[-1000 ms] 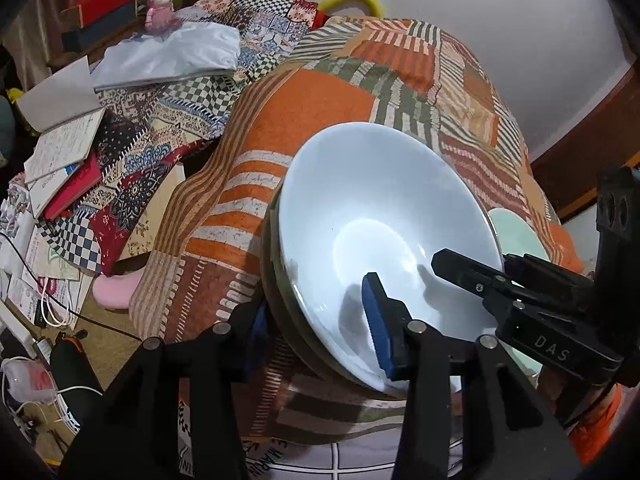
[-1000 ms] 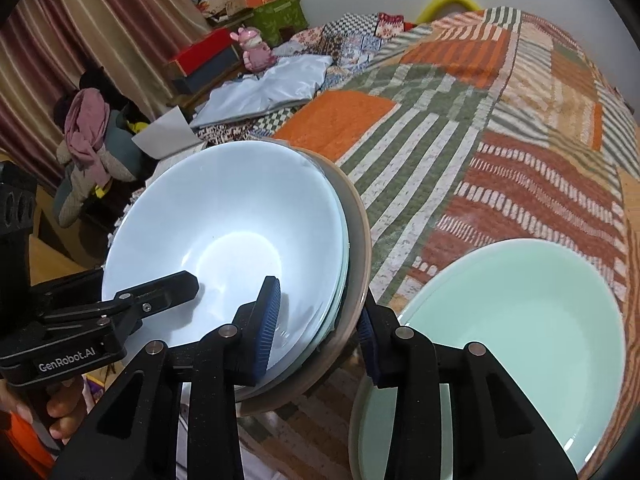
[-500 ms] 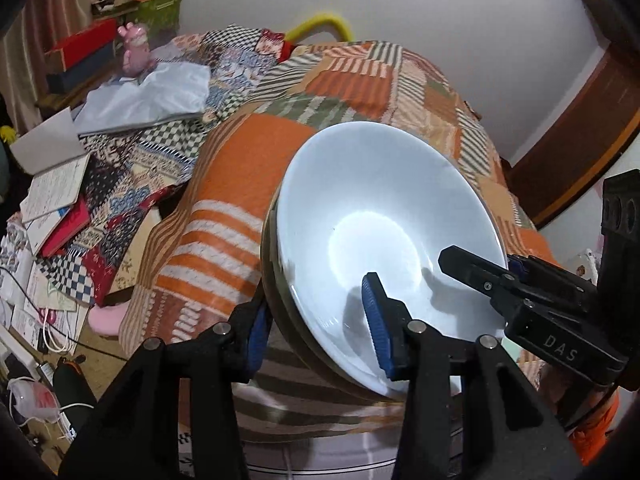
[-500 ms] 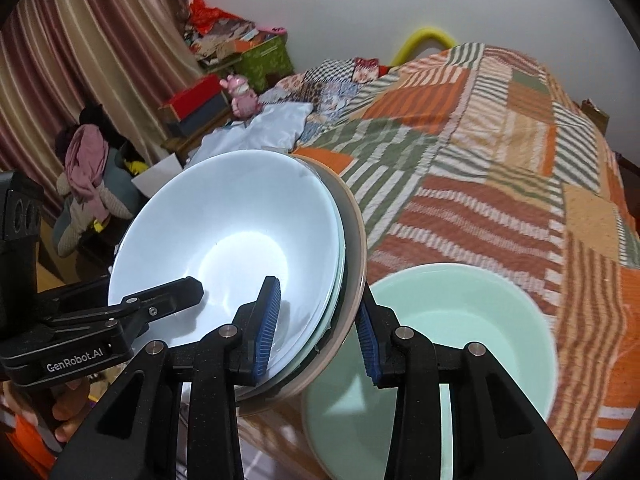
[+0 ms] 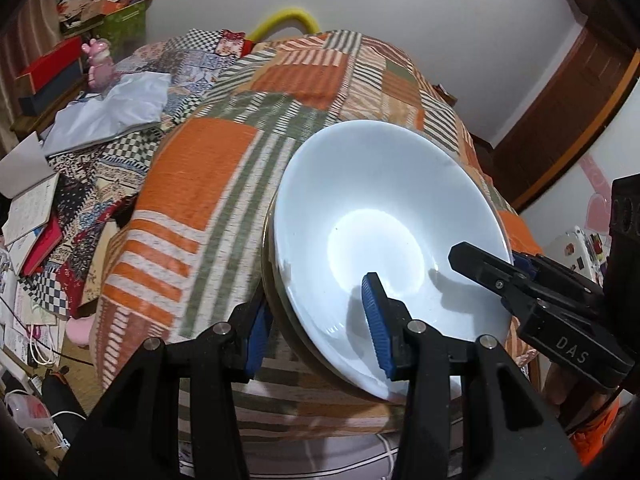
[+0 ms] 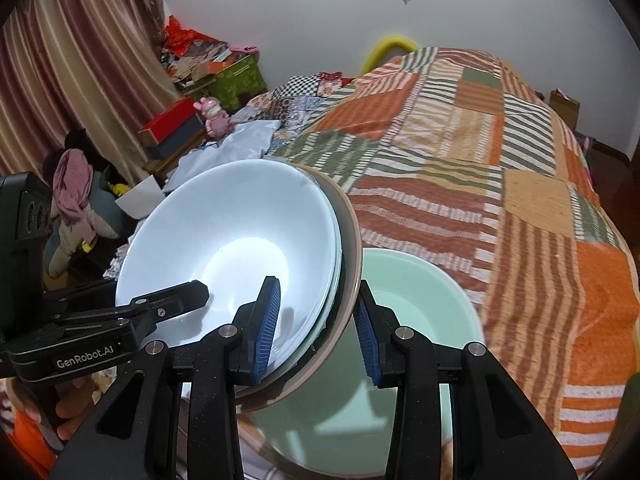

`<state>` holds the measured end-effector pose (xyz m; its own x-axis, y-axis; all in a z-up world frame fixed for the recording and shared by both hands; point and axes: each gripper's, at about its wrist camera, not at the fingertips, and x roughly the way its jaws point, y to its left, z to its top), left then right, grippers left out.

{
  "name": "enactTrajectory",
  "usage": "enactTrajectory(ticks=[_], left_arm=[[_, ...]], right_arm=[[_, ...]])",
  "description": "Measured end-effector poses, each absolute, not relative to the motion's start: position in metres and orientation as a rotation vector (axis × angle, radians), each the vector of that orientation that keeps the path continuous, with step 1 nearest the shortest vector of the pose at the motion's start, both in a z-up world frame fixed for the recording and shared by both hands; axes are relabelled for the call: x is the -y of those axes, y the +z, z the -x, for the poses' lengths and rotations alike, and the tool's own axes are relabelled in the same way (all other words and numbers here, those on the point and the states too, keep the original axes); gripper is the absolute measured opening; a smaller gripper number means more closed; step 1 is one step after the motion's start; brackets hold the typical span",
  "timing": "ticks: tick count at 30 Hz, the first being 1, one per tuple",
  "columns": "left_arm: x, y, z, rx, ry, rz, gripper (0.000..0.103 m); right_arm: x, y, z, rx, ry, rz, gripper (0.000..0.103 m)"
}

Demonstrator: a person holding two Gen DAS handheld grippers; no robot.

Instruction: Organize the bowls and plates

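Risk: my two-claw carry of nested stack held tilted above bed; uneven pull or slack on one side and white bowl slides out of tan bowl under it. Lowering near bed's near edge, stack could clip mint bowl sitting there.

Left claw: narrow gap, clamped on stack's rim, one pad inside white bowl, other outside.

Right claw: same, pinching opposite rim.
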<state>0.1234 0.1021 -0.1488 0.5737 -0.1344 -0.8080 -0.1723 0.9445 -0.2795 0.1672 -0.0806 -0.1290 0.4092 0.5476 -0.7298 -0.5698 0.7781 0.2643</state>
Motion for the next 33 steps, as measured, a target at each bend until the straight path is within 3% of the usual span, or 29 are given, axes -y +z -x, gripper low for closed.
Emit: enactTrajectory(ticks=[18, 33], left_arm=[[-0.048, -0.175, -0.151, -1.052, -0.029, 0.298, 0.044], [-0.049, -0.185, -0.162, -1.069, -0.058, 0.329, 0.044]], right_arm=[[0.127, -0.153, -0.173, -0.960, 0.620, -0.008, 0.034], [0.137, -0.156, -0.174, -0.946, 0.635, -0.033, 0.035]])
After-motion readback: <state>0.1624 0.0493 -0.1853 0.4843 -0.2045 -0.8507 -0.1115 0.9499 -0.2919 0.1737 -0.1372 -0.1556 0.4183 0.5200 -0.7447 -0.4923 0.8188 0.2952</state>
